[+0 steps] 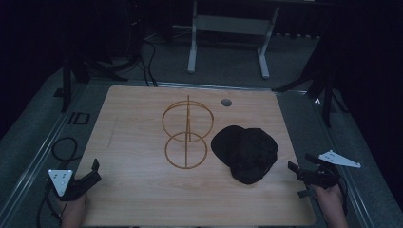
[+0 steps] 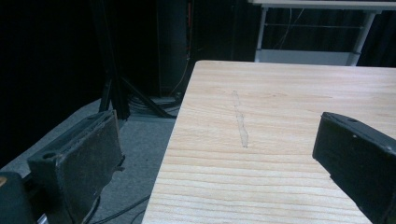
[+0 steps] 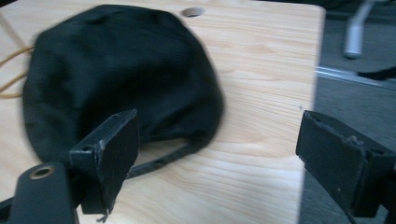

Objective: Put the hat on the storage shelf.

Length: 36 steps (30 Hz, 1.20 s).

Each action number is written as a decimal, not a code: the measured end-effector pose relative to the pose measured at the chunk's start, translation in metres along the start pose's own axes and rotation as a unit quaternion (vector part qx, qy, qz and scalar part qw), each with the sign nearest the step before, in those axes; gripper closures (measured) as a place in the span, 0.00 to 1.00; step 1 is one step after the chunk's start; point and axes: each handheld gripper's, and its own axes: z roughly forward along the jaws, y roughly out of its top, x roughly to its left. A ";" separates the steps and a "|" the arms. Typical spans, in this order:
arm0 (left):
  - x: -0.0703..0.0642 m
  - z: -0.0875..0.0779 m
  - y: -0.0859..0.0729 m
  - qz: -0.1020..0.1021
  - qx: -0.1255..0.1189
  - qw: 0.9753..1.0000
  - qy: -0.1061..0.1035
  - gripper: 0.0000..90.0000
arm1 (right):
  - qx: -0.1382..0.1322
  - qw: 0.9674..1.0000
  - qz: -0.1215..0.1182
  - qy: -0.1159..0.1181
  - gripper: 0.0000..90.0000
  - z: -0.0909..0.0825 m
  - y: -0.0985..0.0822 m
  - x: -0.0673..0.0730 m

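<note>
Black cap (image 1: 245, 153) lies flat beside the wire stand (image 1: 187, 133), untouched. Left gripper (image 1: 90, 172) and right gripper (image 1: 295, 172) wait with jaws apart, holding nothing; apparently nothing is begun.

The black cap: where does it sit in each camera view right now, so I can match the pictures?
High view: the black cap lies right of centre on the table, beside the wire stand.
Left gripper view: not in it; bare wooden tabletop between the open jaws.
Right gripper view: the cap fills the upper left, ahead of the left jaw.
Shared landmark: the round hole in the tabletop, beyond the cap.
</note>
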 end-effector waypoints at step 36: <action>0.001 0.001 0.000 0.000 0.004 1.000 -0.007 0.02 | 0.151 0.964 -0.194 0.100 0.14 0.065 0.068 0.070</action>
